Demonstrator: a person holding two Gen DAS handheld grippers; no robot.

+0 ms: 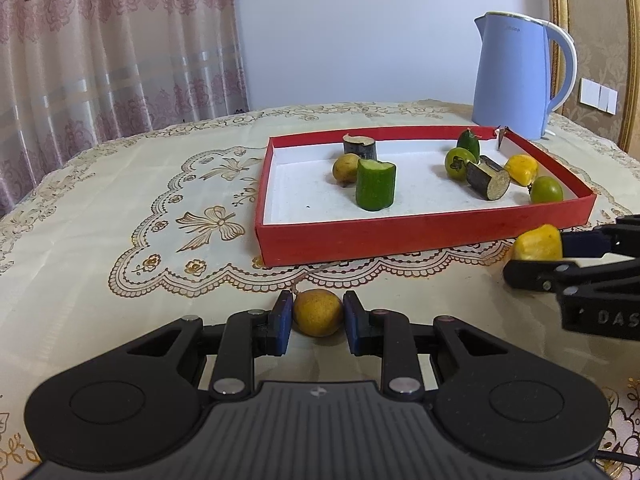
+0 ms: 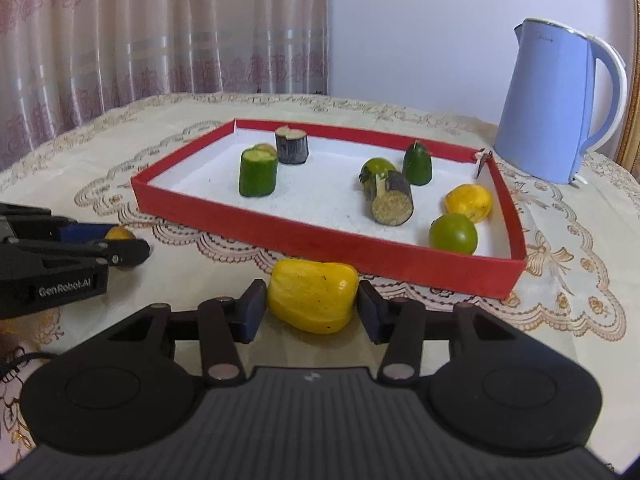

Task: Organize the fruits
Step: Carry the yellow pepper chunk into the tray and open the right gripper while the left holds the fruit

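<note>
My left gripper (image 1: 318,316) is shut on a small round yellow-brown fruit (image 1: 318,313) just above the tablecloth, in front of the red tray (image 1: 400,236). My right gripper (image 2: 312,306) is shut on a bigger yellow fruit (image 2: 313,295) near the tray's front wall (image 2: 320,236). It also shows in the left wrist view (image 1: 538,243) at the right. The left gripper shows in the right wrist view (image 2: 120,240) at the left. In the tray lie a green cucumber piece (image 1: 375,185), two dark cut pieces (image 1: 488,178), green fruits (image 1: 546,190) and yellow fruits (image 1: 521,168).
A light blue kettle (image 1: 516,76) stands behind the tray at the back right. A patterned cream tablecloth (image 1: 160,208) covers the table. A curtain (image 1: 100,60) hangs behind at the left.
</note>
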